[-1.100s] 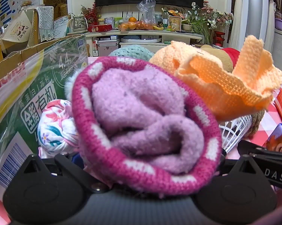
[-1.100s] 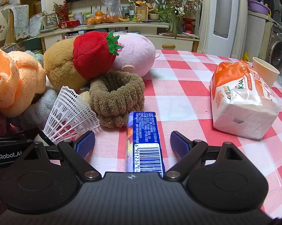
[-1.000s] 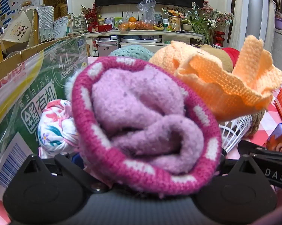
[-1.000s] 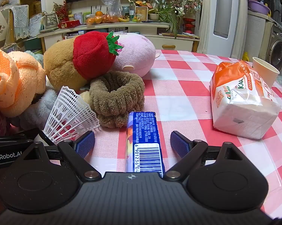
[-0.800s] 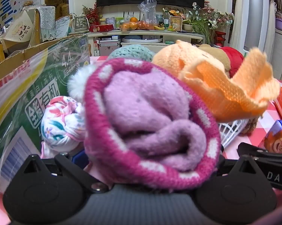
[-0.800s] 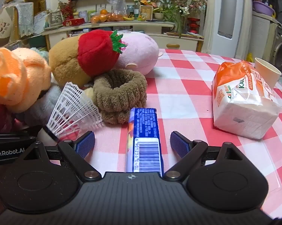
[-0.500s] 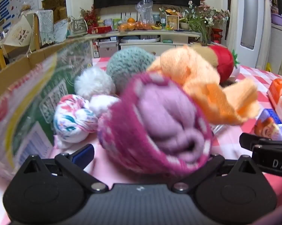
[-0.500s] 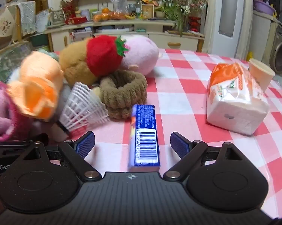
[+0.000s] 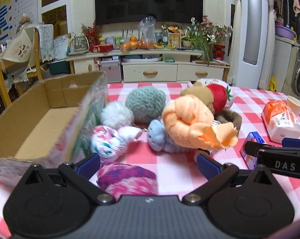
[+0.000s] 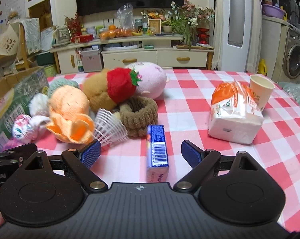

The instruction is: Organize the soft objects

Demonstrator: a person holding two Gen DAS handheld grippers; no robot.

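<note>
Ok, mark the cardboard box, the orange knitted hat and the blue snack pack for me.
cardboard box (image 9: 30, 123), left wrist view, bare inner floor.
orange knitted hat (image 9: 187, 117), left wrist view, rounded crown.
blue snack pack (image 10: 157, 145), right wrist view, top face near the barcode.

Bare desk (image 10: 189, 107) lies right of the toy pile, up to the tissue pack (image 10: 234, 117). The blue packet (image 10: 157, 145) lies between the right fingers (image 10: 189, 154). Left, the box (image 9: 40, 119) walls the pile (image 9: 186, 119); the pink hat (image 9: 128, 181) sits between the left fingers (image 9: 89, 164).
</note>
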